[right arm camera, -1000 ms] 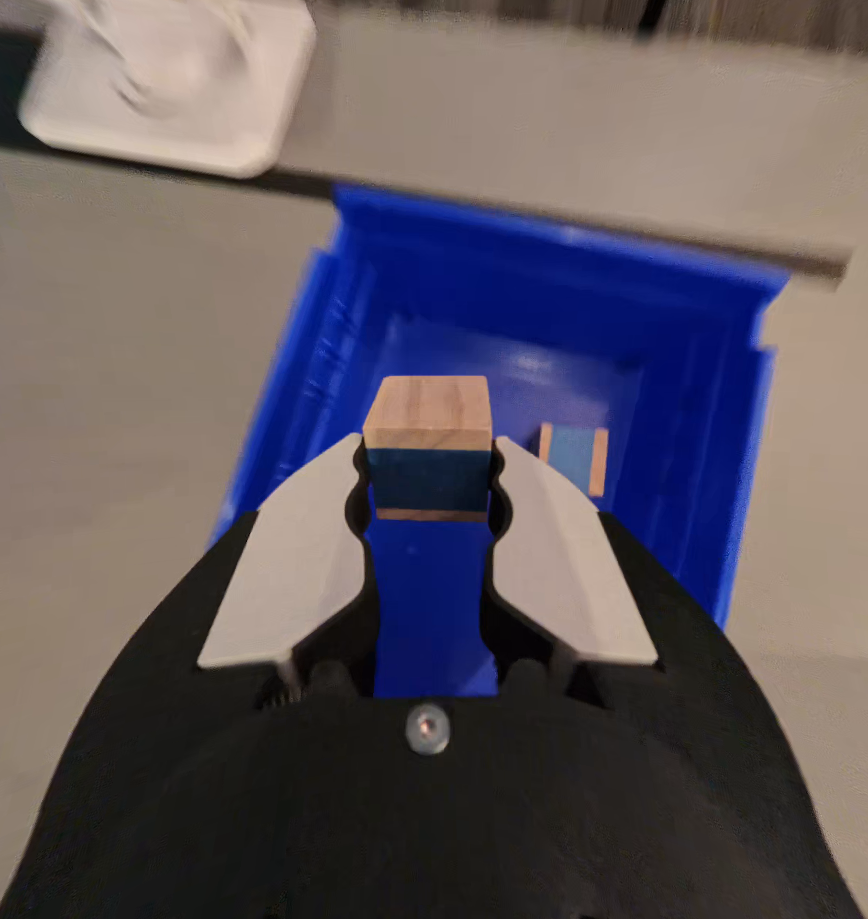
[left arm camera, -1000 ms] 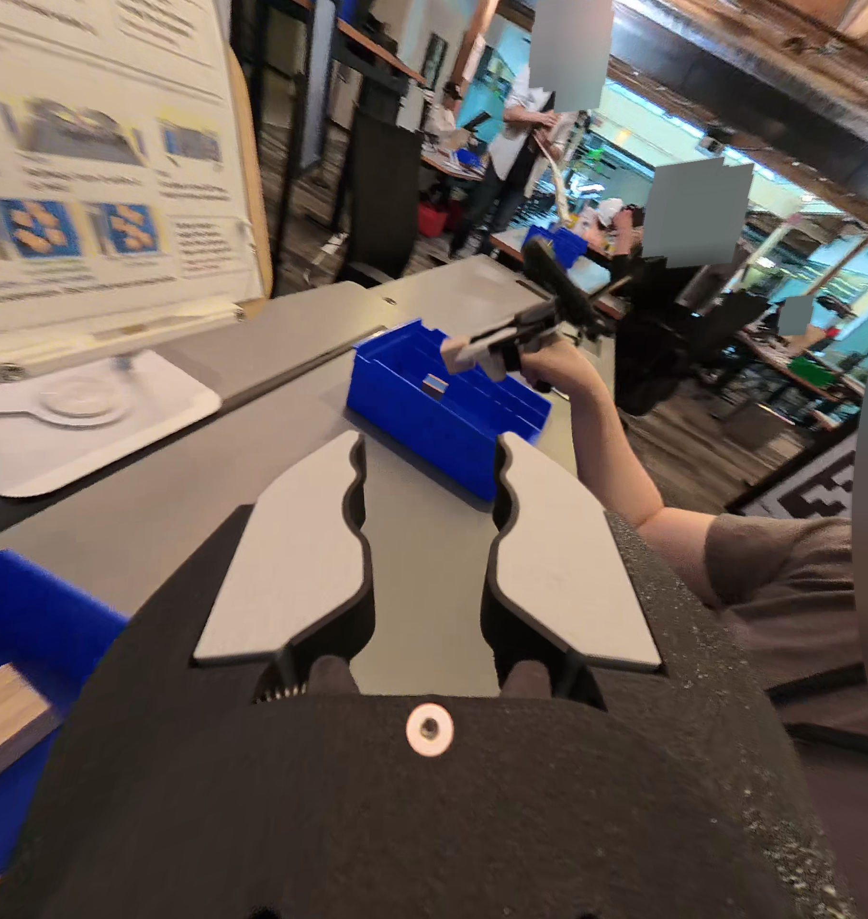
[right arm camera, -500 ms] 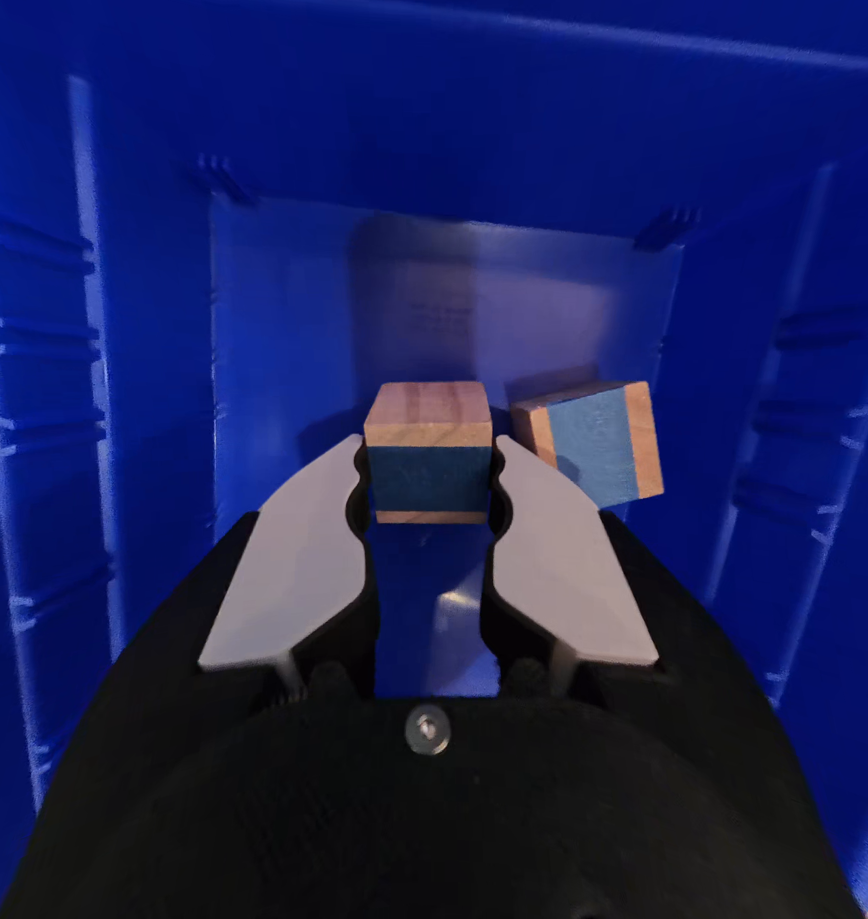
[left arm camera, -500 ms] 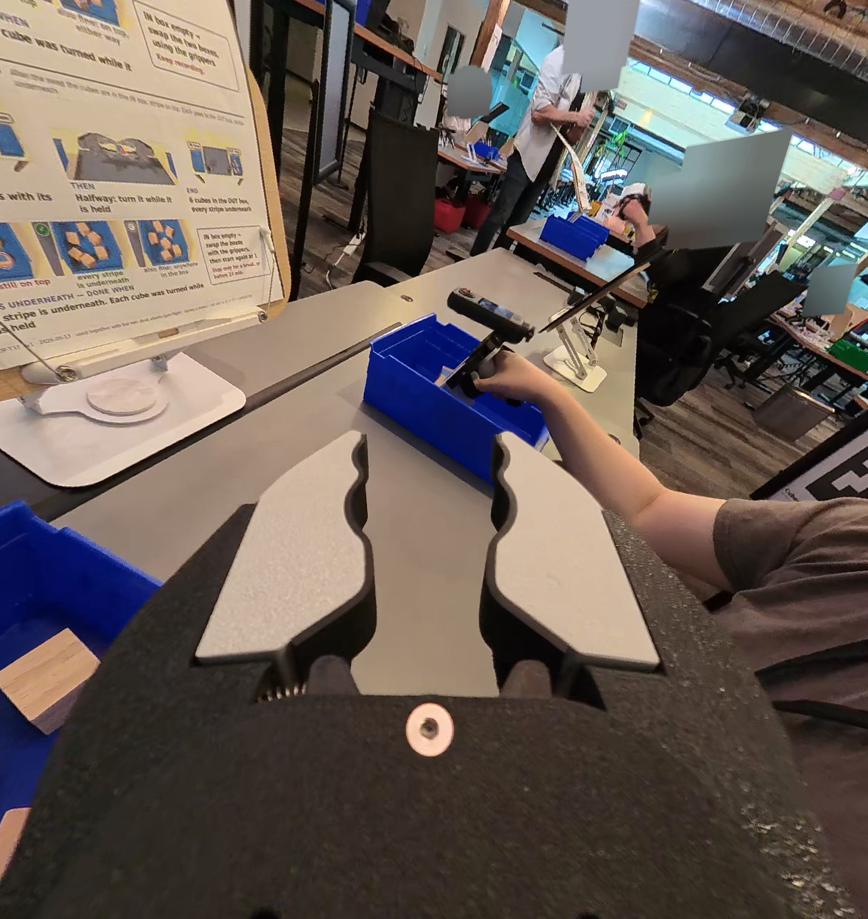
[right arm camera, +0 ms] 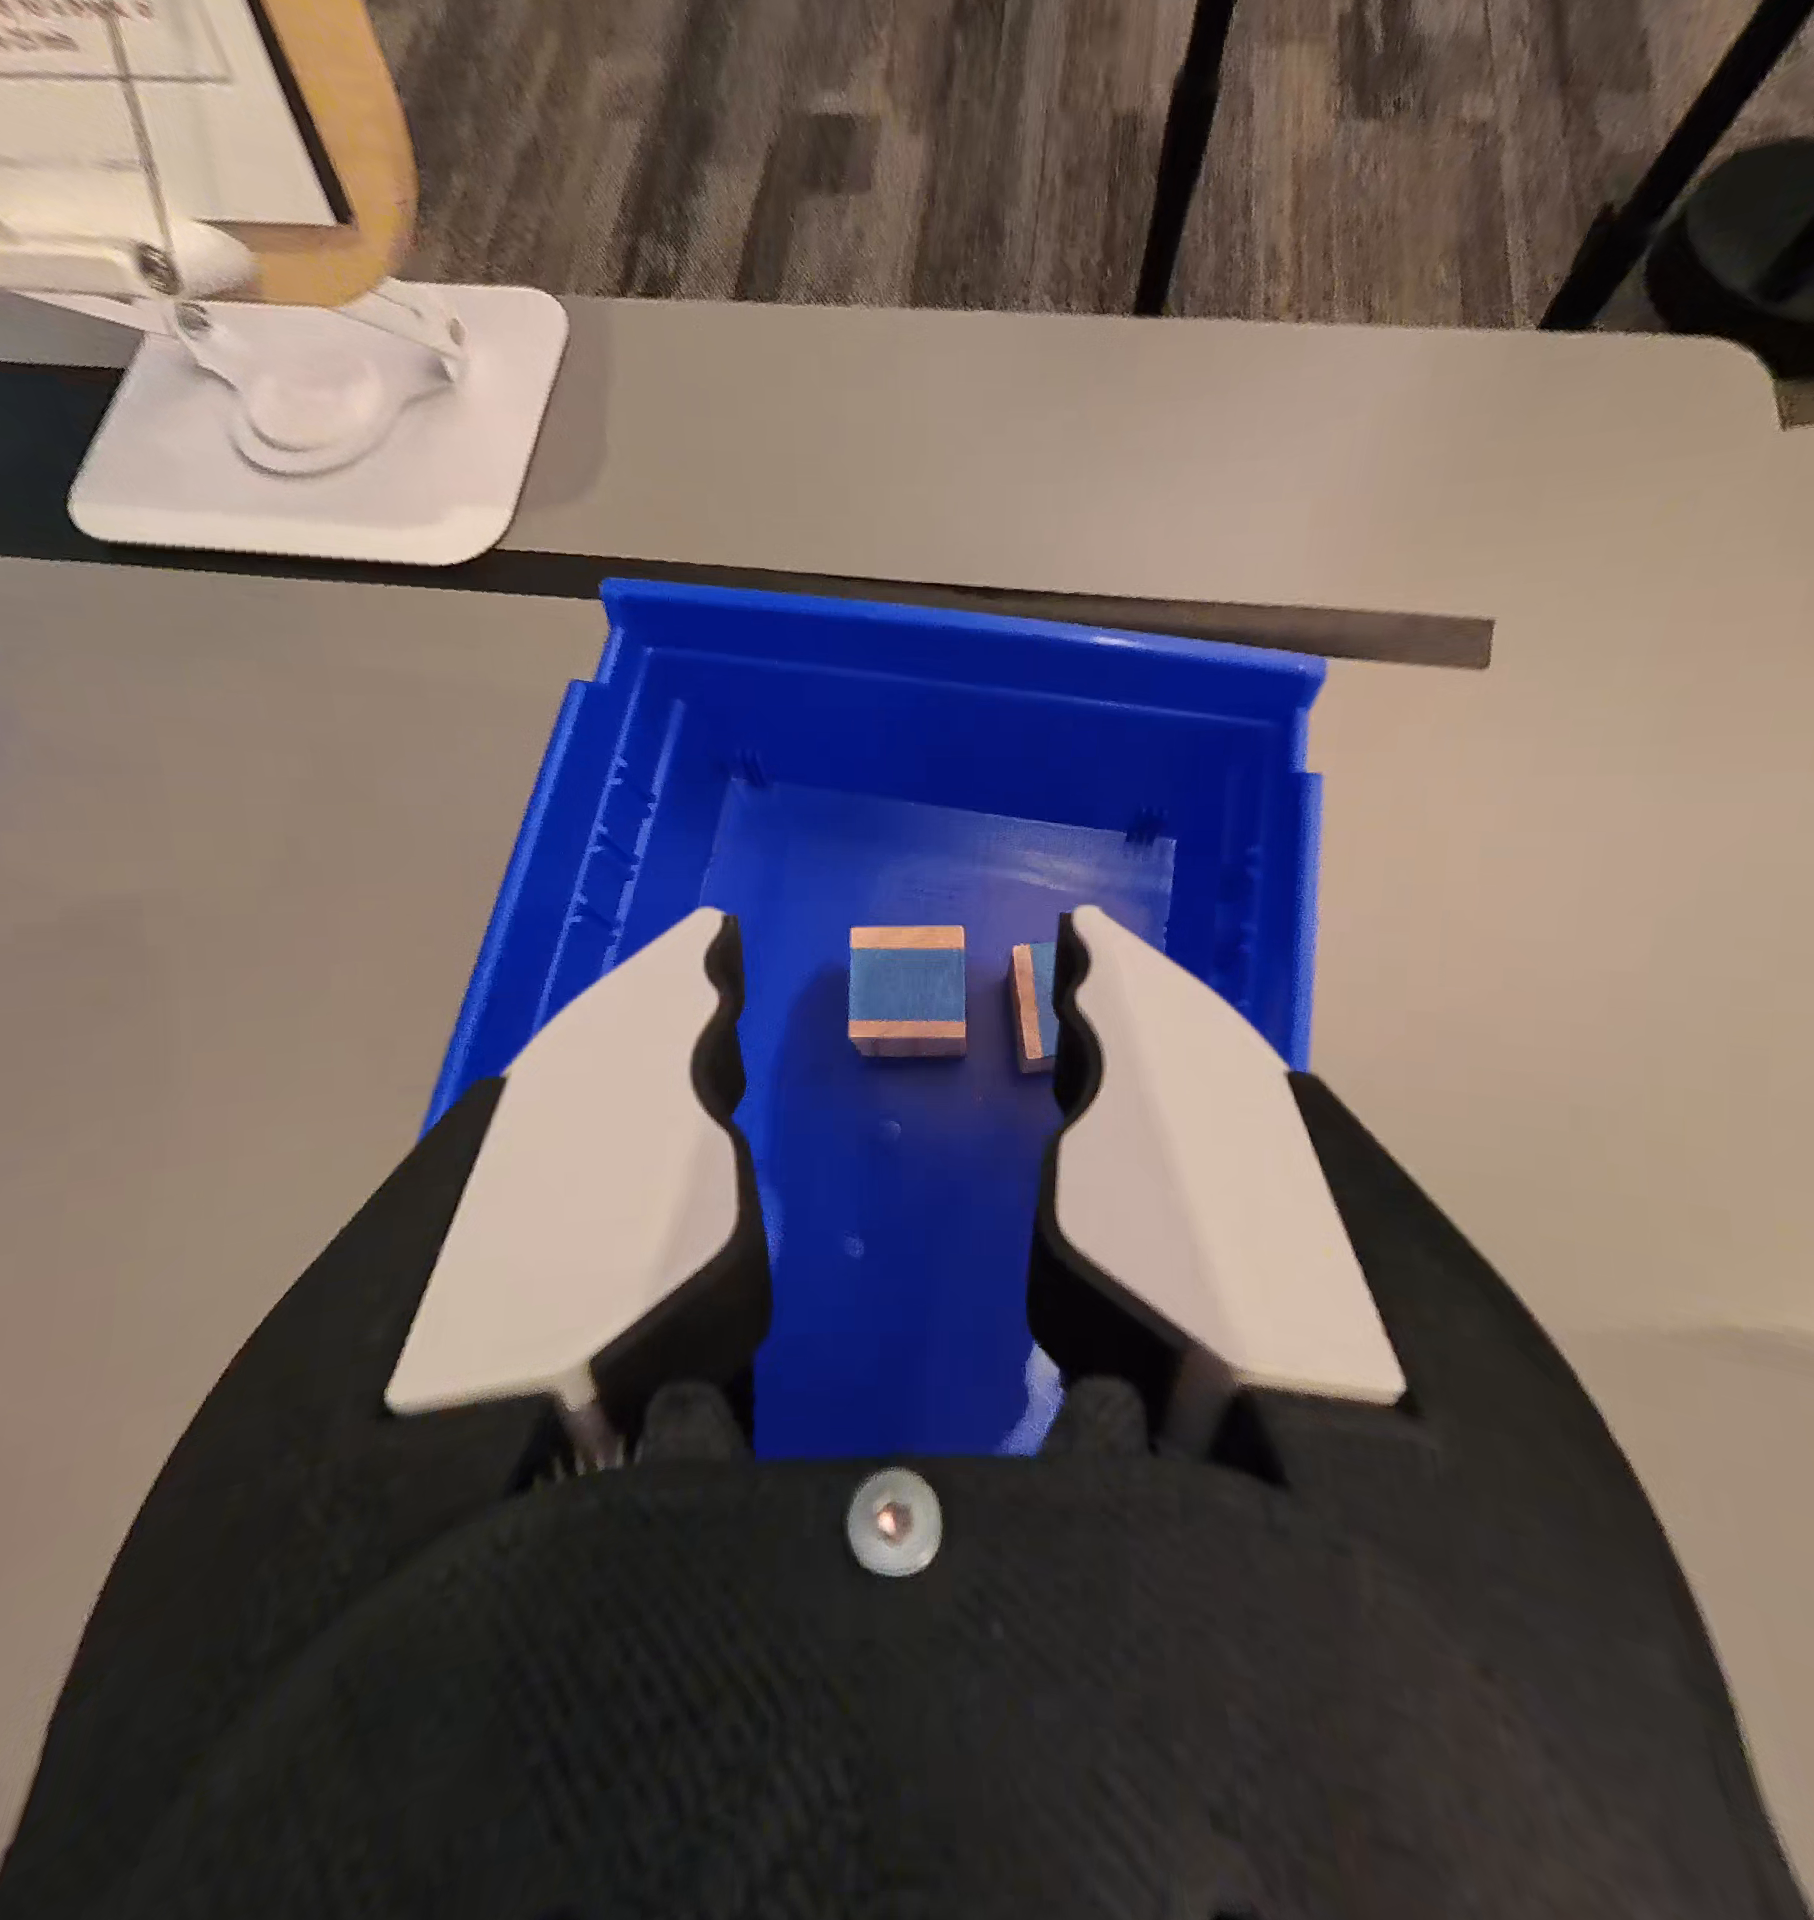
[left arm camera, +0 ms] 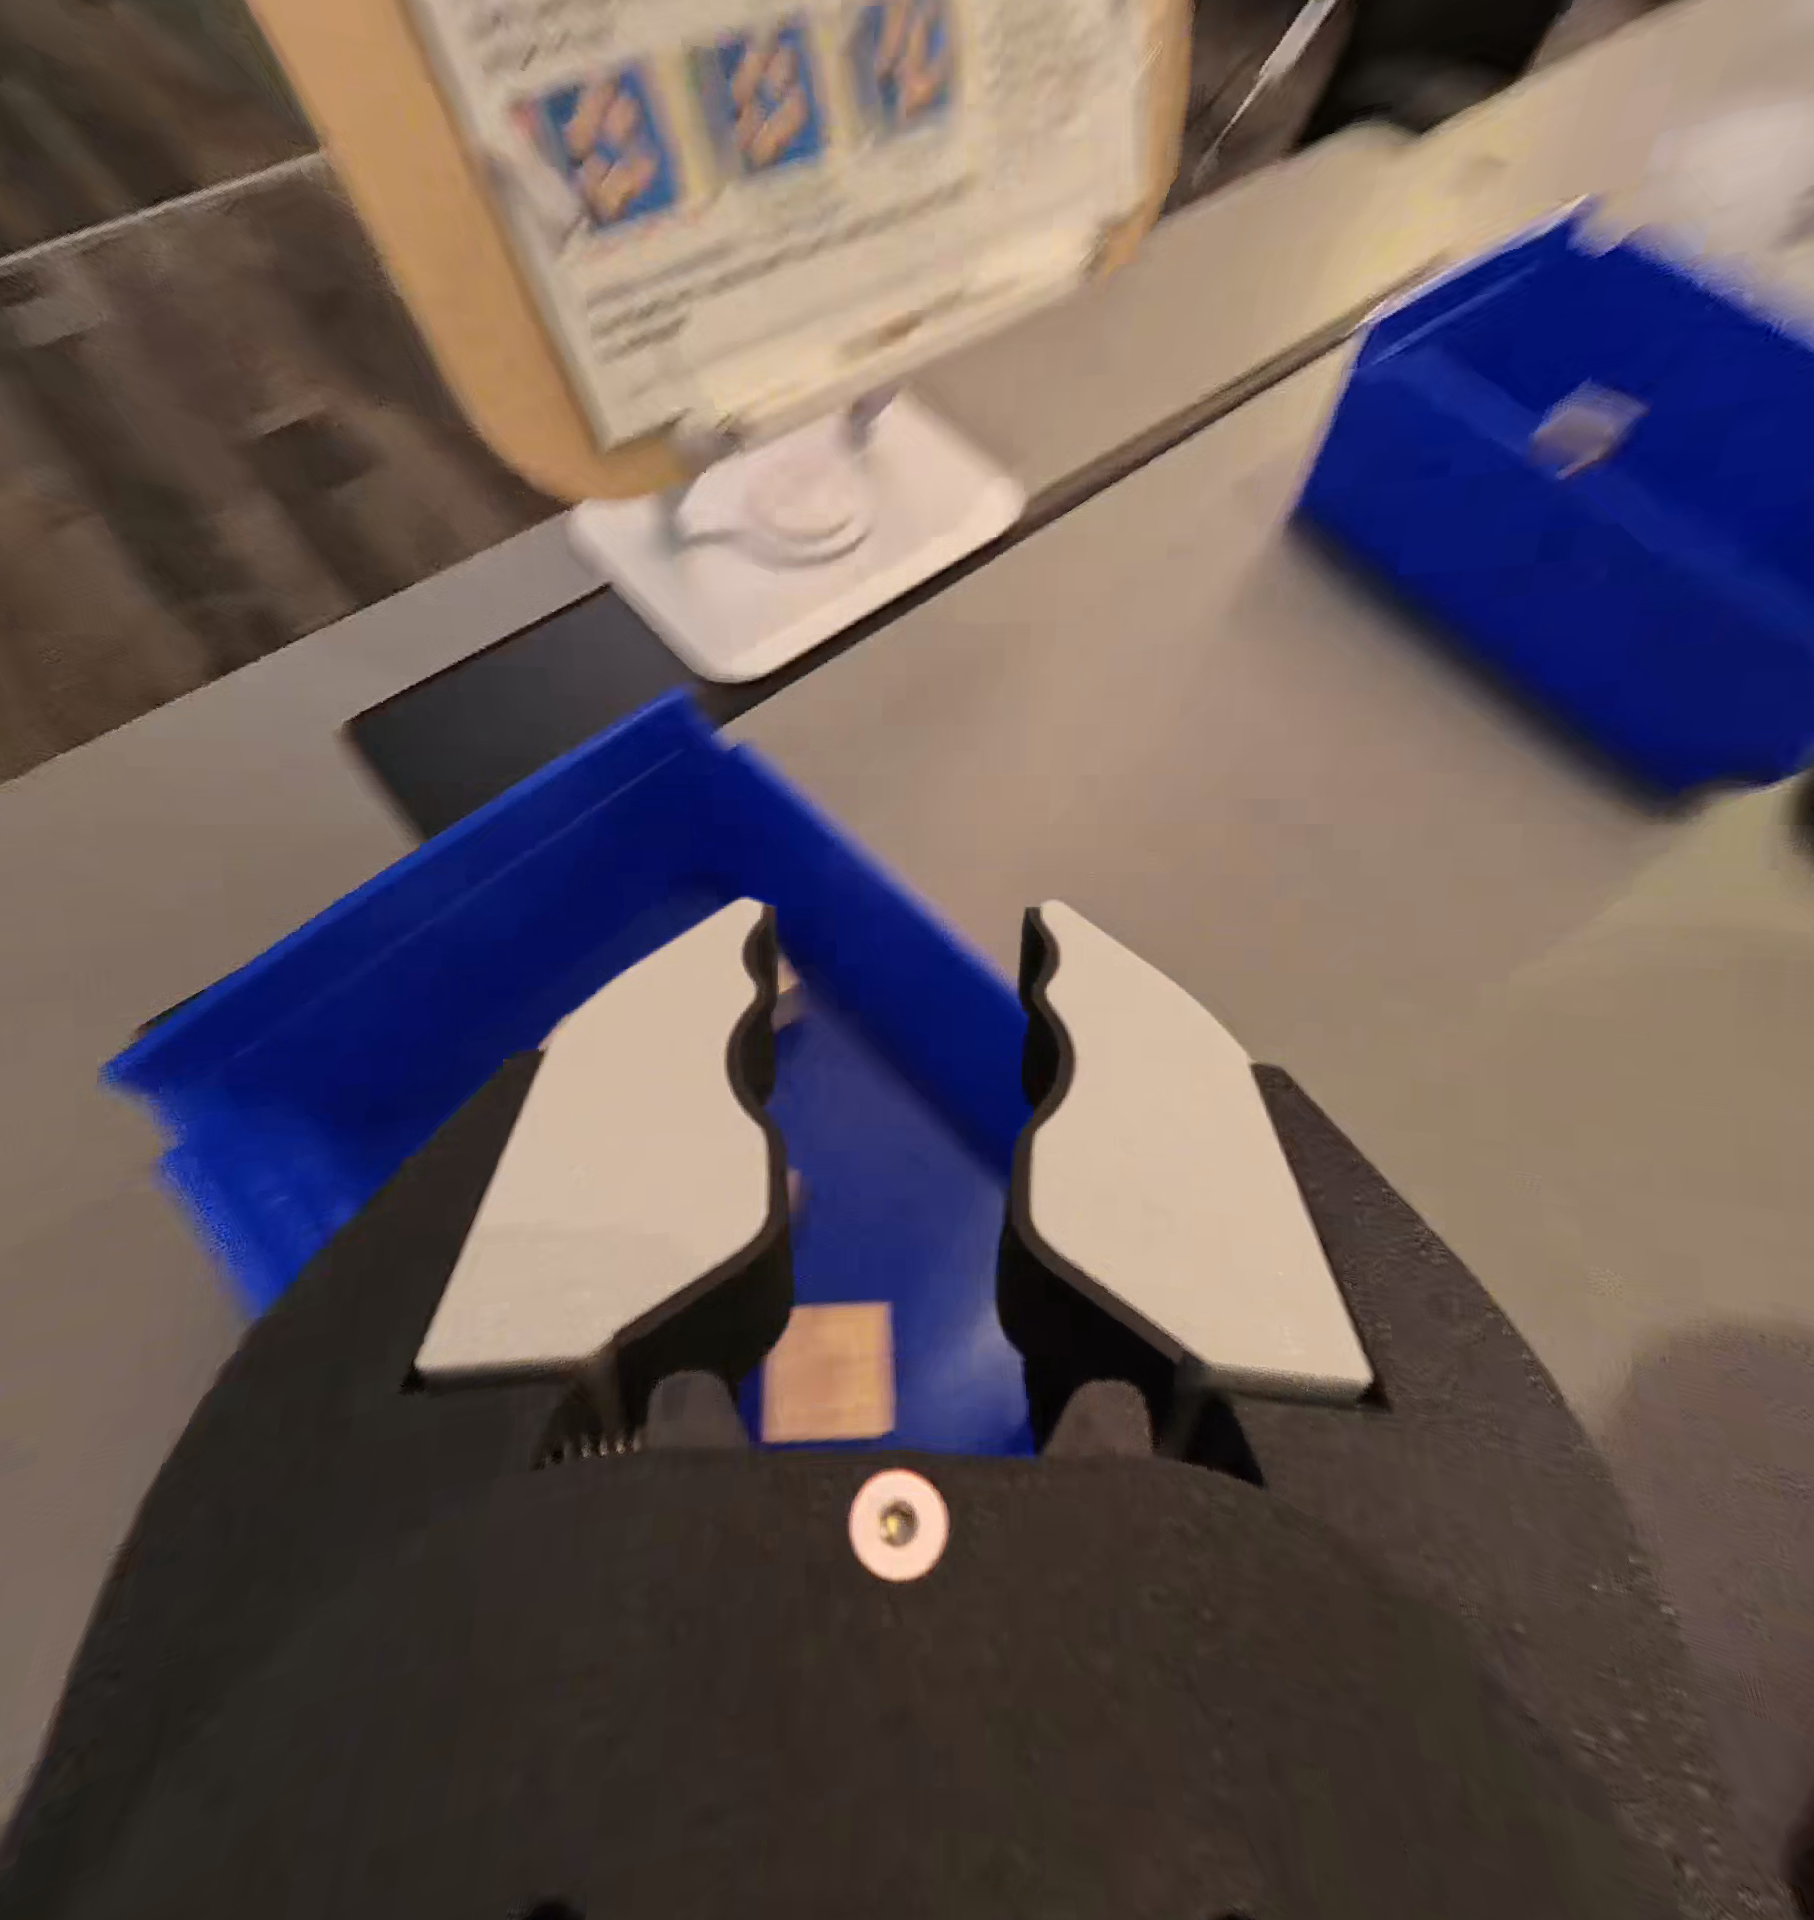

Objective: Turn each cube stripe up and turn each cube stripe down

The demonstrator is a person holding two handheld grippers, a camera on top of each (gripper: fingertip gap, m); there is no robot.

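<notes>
Left wrist view, badly smeared by motion, shows the left gripper (left arm camera: 898, 935) with its jaws spread wide and nothing between them, poised over the near blue bin (left arm camera: 529, 935). Straight below, close to the gripper's body and between the roots of the jaws, lies a plain-wood cube (left arm camera: 828, 1371), with no stripe showing on its top face. A sliver of something pale peeps past the inner edge of one jaw, too blurred to name. That cube lies behind the tips, so my guess is the gripper must draw back or tilt down before it can close on it. Farther off on the worktop (left arm camera: 1194, 935) sit the white stand (left arm camera: 809, 540) carrying an instruction sheet and a second blue bin at the right.

From the right wrist view, the right gripper (right arm camera: 892, 925) also hangs open and empty above that far blue bin (right arm camera: 965, 665). On the bin floor a striped cube (right arm camera: 906, 989) rests stripe up, just ahead of the tips and a little right of centre; a second cube (right arm camera: 1034, 1006) lies just beside it, partly hidden by the right-hand jaw. For the unstriped cube, the left gripper is plainly the nearer.
</notes>
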